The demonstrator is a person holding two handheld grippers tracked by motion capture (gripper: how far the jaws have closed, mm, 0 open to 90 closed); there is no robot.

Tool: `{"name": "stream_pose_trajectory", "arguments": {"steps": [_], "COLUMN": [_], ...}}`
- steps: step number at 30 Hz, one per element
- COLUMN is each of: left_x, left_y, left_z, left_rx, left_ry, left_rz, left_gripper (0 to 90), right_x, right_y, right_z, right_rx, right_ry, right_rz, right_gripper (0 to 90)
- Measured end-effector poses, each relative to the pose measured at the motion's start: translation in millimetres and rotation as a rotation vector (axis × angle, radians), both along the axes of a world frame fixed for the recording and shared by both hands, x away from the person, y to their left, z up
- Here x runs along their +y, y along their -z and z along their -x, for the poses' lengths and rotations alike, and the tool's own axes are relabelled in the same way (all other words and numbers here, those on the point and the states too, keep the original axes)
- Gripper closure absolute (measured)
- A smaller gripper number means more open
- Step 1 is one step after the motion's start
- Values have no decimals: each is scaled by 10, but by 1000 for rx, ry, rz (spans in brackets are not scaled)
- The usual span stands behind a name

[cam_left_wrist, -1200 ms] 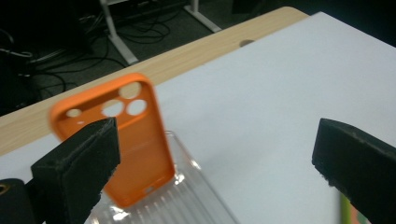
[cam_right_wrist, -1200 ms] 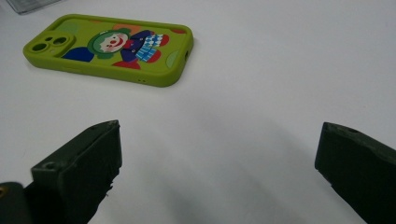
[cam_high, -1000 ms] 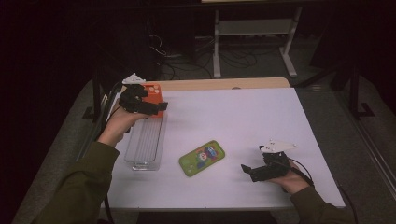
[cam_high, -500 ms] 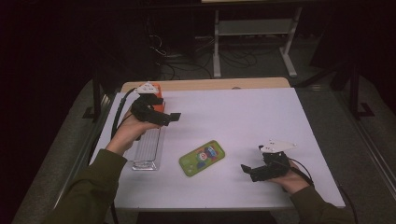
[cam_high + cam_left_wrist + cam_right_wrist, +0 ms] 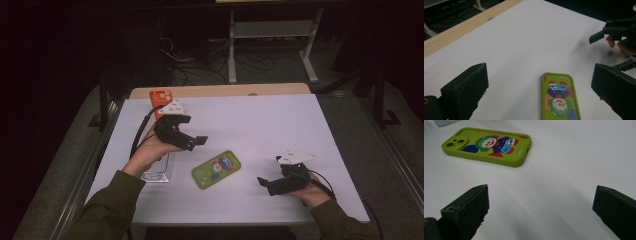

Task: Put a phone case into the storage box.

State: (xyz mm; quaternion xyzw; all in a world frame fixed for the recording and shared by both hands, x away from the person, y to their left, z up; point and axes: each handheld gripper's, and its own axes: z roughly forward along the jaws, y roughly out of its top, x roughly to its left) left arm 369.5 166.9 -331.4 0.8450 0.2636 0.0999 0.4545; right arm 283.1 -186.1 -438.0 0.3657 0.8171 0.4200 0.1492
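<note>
High view: left gripper [image 5: 200,142] is being held above the white table [image 5: 260,125], jaws spread wide, nothing gripped. Green clown-print phone case [image 5: 216,169] is lying flat just ahead of and below its jaws, between both grippers. Right gripper [image 5: 264,184] is being rested low near the table's front edge, jaws wide apart, empty, pointing at the case. Clear plastic tray [image 5: 157,170] is sitting under the left hand [image 5: 150,150]; orange phone case [image 5: 160,97] is lying behind it.
</note>
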Motion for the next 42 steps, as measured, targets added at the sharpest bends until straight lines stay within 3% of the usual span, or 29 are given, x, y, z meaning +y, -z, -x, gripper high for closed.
{"name": "stream_pose_trajectory", "arguments": {"steps": [11,21,28,32,34,36,37,38,42], "left_x": [-199,-258,-328,-373,-411,-431,-455,-453,-484], "left_y": [240,406,513,575,604,620,644,644,688], "left_z": [98,163,185,176,188,188,203,196,203], "left_rx": [19,59,92,104,117,121,123,121,136], "left_ry": [90,124,140,160,159,172,156,173,171], "left_rz": [-15,-53,-115,-183,-181,-228,-218,-251,-291], "left_gripper": [7,7,7,7,7,7,7,8,8], "right_x": [-14,-32,-38,-35,-35,-37,-38,-39,-41], "right_y": [-10,-27,-26,-22,-21,-18,-18,-18,-21], "right_z": [-3,-8,-14,-12,-11,-13,-12,-13,-11], "right_rx": [-6,-5,-5,-4,-3,-4,-4,-4,-5], "right_ry": [-1,22,34,30,30,29,30,29,29], "right_rz": [-8,-14,-12,-6,-6,-7,-7,-7,-5], "right_gripper": [0,0,0,0,0,0,0,0,0]}}
